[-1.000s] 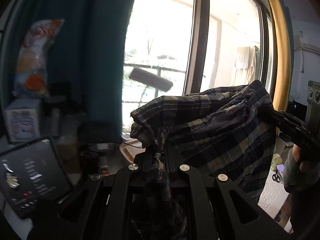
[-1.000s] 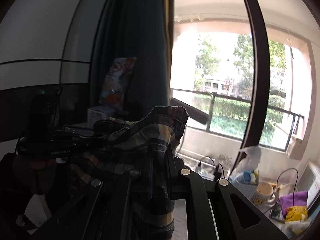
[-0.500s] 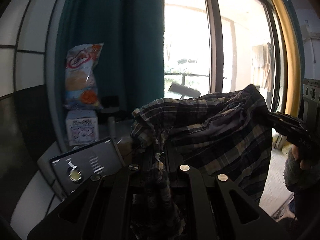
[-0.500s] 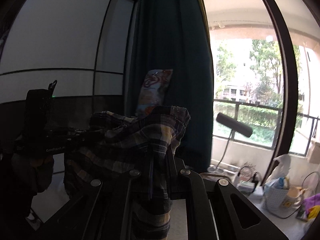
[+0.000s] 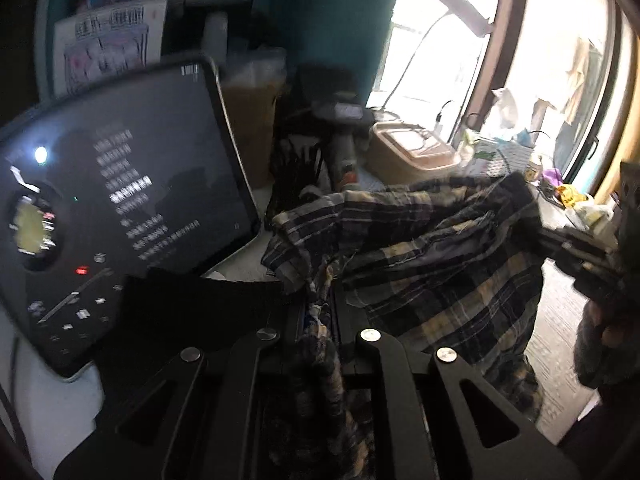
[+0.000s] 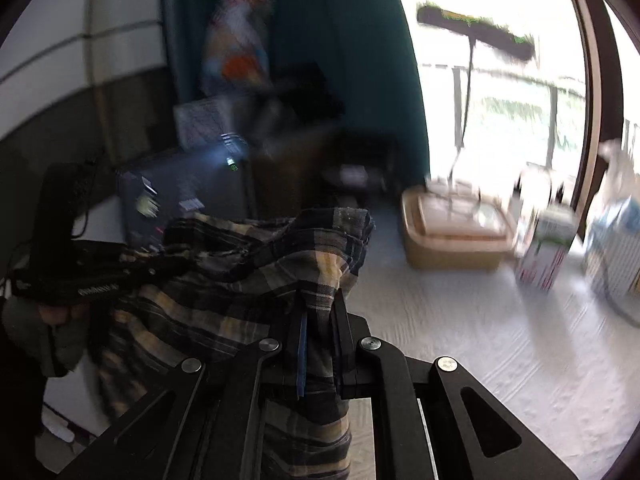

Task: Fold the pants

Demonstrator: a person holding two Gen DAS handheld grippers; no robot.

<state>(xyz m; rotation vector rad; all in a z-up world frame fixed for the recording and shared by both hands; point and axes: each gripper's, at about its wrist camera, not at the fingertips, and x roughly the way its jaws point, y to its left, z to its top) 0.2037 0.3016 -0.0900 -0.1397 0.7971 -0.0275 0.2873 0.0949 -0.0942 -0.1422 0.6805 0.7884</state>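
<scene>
The plaid pants (image 5: 432, 256), dark blue with yellow and white checks, hang stretched between my two grippers above the table. My left gripper (image 5: 320, 300) is shut on one bunched corner of the cloth. My right gripper (image 6: 318, 300) is shut on the other corner of the pants (image 6: 248, 280). In the left wrist view the right gripper (image 5: 540, 240) and its gloved hand show at the right edge. In the right wrist view the left gripper (image 6: 176, 268) shows at the left, holding the fabric. The lower part of the pants hangs down out of sight.
A dark tablet (image 5: 120, 216) leans at the left. A tan lidded box (image 6: 452, 236), a small carton (image 6: 544, 252) and a white basket (image 5: 504, 152) stand on the white-covered table (image 6: 500, 340) by the window. A snack bag (image 6: 240, 48) and teal curtain (image 6: 352, 60) are behind.
Both grippers have tilted downward with the pants. The views dropped from the window and curtain to the table, the tablet and the tan box. Both grips on the cloth are unchanged.
</scene>
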